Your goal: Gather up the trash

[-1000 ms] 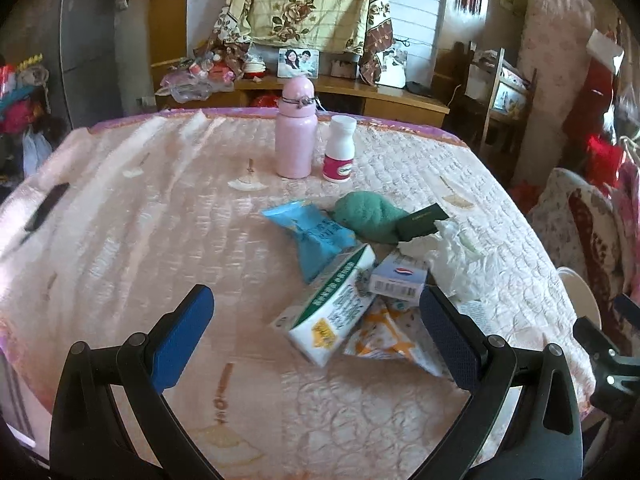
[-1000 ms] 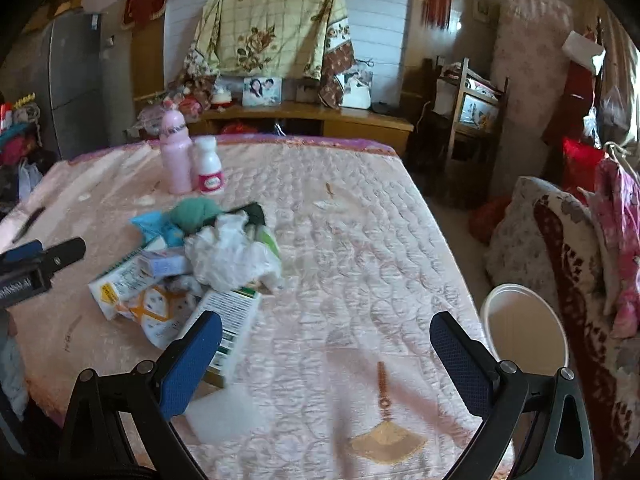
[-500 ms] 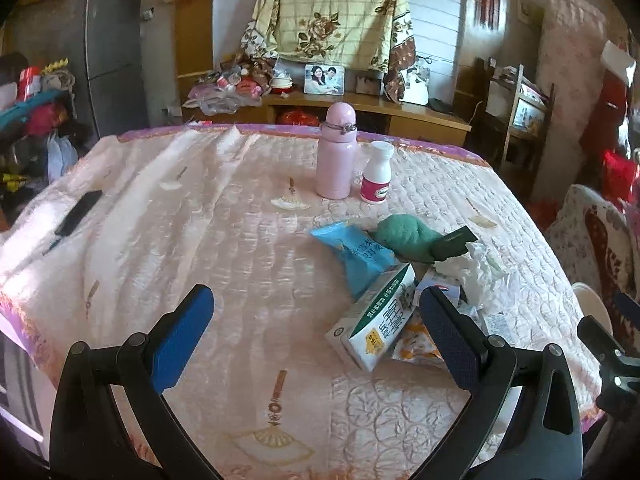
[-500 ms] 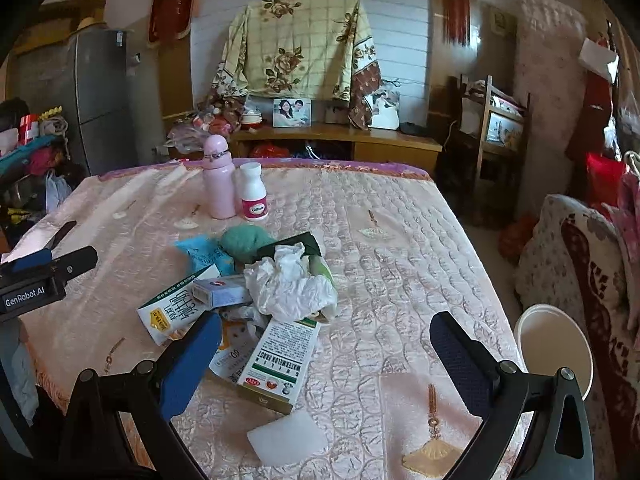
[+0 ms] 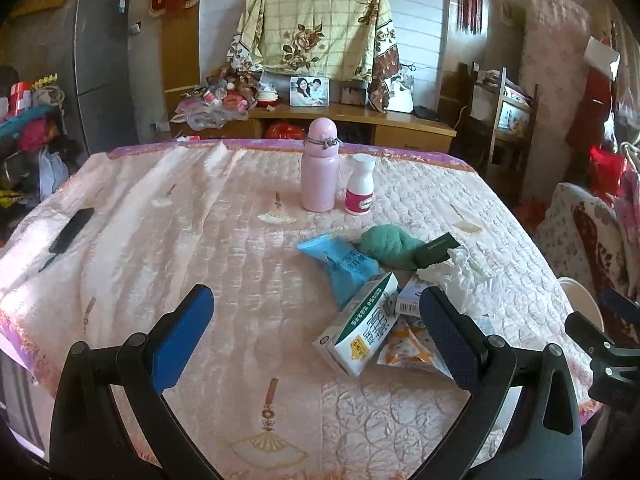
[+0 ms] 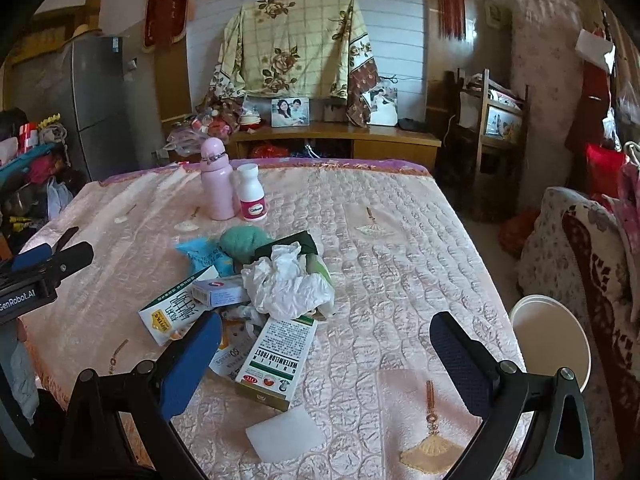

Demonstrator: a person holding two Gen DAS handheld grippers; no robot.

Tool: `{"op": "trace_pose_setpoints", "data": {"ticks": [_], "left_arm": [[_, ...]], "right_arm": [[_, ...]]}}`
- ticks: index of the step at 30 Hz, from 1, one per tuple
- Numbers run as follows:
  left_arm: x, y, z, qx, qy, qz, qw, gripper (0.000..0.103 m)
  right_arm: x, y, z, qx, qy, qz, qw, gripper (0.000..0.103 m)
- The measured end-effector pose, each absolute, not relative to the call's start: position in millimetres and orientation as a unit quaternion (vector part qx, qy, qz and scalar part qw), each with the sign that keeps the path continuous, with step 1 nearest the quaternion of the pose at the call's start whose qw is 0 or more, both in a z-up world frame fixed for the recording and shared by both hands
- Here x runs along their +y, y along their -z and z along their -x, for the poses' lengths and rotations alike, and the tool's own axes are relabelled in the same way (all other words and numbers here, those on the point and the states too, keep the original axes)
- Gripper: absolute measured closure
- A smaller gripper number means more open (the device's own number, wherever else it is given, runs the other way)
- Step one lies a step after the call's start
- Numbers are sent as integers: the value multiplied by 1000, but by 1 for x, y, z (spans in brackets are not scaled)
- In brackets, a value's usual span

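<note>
A heap of trash lies on the pink quilted table (image 5: 200,240): a white and green carton (image 5: 360,330), a blue wrapper (image 5: 344,260), a small blue box (image 6: 218,292), crumpled white tissue (image 6: 286,284), an orange packet (image 5: 408,350) and a green-white medicine box (image 6: 276,360). A green cloth lump (image 5: 390,244) sits behind them. My left gripper (image 5: 316,332) hovers open above the table's near edge, left of the heap. My right gripper (image 6: 326,356) is open too, held above the medicine box. A white bin (image 6: 550,338) stands off the table's right edge.
A pink bottle (image 5: 320,168) and a white pill bottle (image 5: 360,190) stand at the far middle of the table. A black comb (image 5: 68,232) lies at its left edge. A white flat square (image 6: 286,432) rests near the front. A patterned cushion (image 6: 592,264) is right of the bin.
Both grippers have pulled back and risen, so the trash heap sits farther away and more of the table and room shows. Nothing on the table has moved.
</note>
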State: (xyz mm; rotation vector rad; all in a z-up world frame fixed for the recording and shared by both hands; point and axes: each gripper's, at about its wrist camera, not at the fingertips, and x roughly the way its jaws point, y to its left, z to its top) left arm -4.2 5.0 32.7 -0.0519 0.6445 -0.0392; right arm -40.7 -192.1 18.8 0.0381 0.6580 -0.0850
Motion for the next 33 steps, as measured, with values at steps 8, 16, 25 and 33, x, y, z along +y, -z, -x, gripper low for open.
{"op": "trace_pose_setpoints", "data": {"ticks": [8, 16, 25, 33], "left_arm": [[7, -25, 2, 329, 15, 27, 944, 1], [1, -23, 3, 333, 19, 25, 942, 1], [-10, -11, -7, 349, 22, 20, 937, 1], [-19, -4, -19, 352, 25, 22, 936, 1]], "right_arm": [[-189, -16, 41, 327, 35, -17, 944, 0], [-191, -13, 40, 328, 31, -21, 944, 0], [-198, -3, 33, 335, 37, -21, 941, 0], [-207, 7, 23, 344, 41, -27, 937, 0]]}}
